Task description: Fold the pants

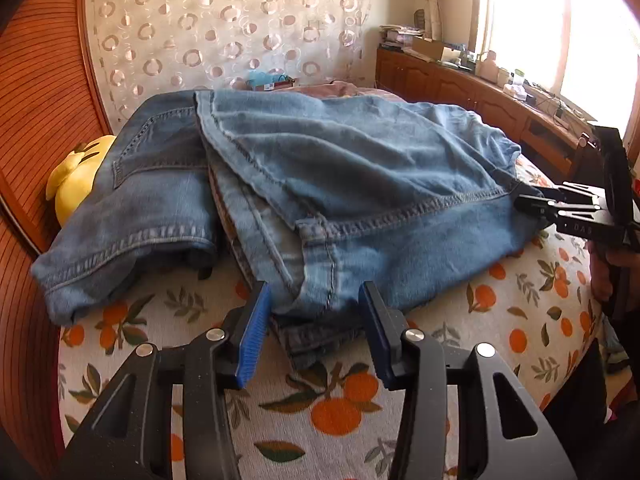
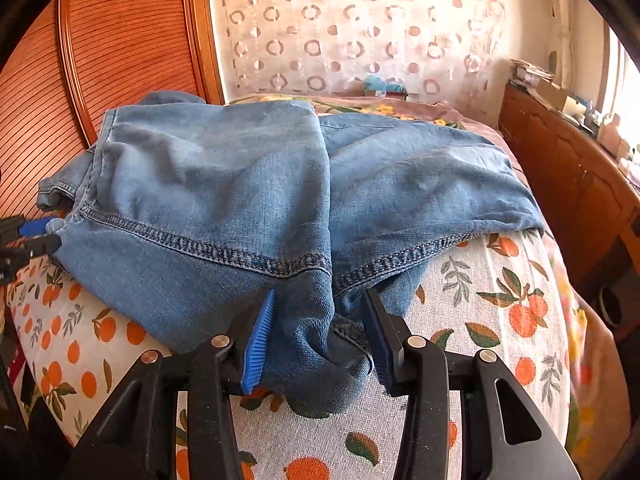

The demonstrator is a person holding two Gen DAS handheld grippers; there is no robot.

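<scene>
Jeans (image 1: pixel 320 184) lie folded on the bed (image 1: pixel 344 412), long axis across both views; left claw (image 1: pixel 314 334) half-wide at near hem, cloth between pads, no pinch; right claw (image 2: pixel 320 340) half-wide astride the other corner, unclamped, both hands equally near.

A home bedroom: bed (image 1: pixel 500 320), wooden headboard (image 1: pixel 36 128), curtained window (image 1: pixel 560 20).

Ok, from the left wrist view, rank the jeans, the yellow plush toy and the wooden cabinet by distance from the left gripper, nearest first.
1. Jeans, their hem between the left gripper's fingers.
2. Yellow plush toy, far left by the headboard.
3. Wooden cabinet, far right under the window.
</scene>
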